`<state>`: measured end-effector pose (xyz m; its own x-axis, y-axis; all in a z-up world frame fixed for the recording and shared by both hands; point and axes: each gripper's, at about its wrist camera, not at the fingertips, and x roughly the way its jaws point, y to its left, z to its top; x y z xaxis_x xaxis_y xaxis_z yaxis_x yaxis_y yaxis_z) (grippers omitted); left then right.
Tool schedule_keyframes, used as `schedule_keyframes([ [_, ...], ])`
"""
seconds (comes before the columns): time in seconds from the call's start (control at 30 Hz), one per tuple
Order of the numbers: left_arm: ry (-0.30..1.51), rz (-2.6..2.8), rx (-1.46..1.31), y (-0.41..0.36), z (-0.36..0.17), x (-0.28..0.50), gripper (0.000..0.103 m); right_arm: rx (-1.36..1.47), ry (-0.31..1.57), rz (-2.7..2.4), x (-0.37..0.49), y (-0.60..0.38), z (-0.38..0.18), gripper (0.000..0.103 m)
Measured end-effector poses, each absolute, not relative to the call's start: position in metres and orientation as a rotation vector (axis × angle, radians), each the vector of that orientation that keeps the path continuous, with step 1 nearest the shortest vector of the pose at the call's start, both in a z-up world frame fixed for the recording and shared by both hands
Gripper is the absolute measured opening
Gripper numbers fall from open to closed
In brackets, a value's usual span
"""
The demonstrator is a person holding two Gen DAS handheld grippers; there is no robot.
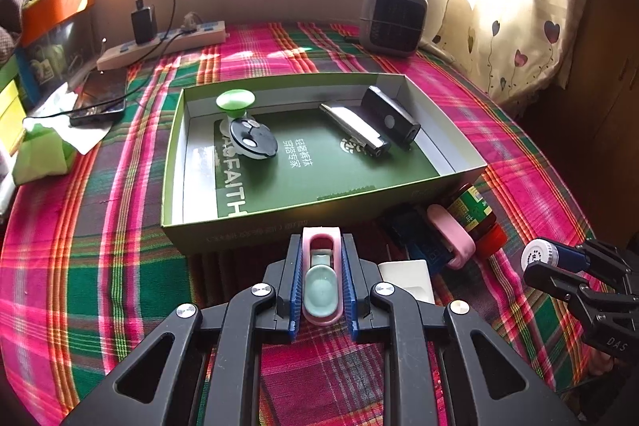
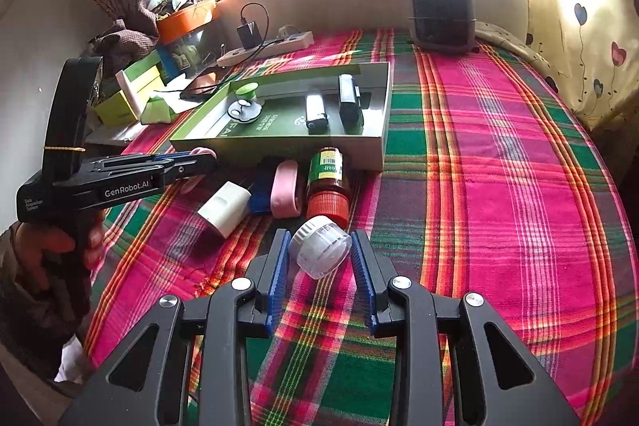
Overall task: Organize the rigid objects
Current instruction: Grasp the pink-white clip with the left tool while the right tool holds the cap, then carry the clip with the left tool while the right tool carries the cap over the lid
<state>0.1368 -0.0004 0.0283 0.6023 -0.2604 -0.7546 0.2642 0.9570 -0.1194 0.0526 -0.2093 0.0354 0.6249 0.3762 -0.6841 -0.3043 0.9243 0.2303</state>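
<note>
My left gripper (image 1: pixel 320 243) is shut on a pink clip with a teal insert (image 1: pixel 321 282), just in front of the near wall of the open green box (image 1: pixel 259 226). Inside the box lie a green knob (image 1: pixel 235 100), a black disc (image 1: pixel 253 138), a silver case (image 1: pixel 353 128) and a black device (image 1: pixel 391 116). My right gripper (image 2: pixel 320 233) is shut on a small white-capped clear jar (image 2: pixel 319 248), held above the cloth. Beside the box lie a red-capped bottle (image 2: pixel 327 174), a second pink clip (image 2: pixel 284 194), a blue object (image 2: pixel 261 194) and a white block (image 2: pixel 224 208).
A plaid cloth (image 2: pixel 499 166) covers the table, bare on the right. At the back stand a small heater (image 1: pixel 393 18) and a power strip with a charger (image 1: pixel 159 42). A phone (image 1: pixel 100 98) and green cartons (image 2: pixel 127 94) crowd the left. A hand (image 2: pixel 60 246) holds the left gripper.
</note>
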Motion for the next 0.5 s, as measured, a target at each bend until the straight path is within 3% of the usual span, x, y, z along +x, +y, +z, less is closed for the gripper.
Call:
schedule_keyframes([
  [0.5, 0.818, -0.286, -0.006, 0.013, 0.061, 0.149, 0.017, 0.029, 0.75, 0.446, 0.096, -0.182, 0.079, 0.032],
])
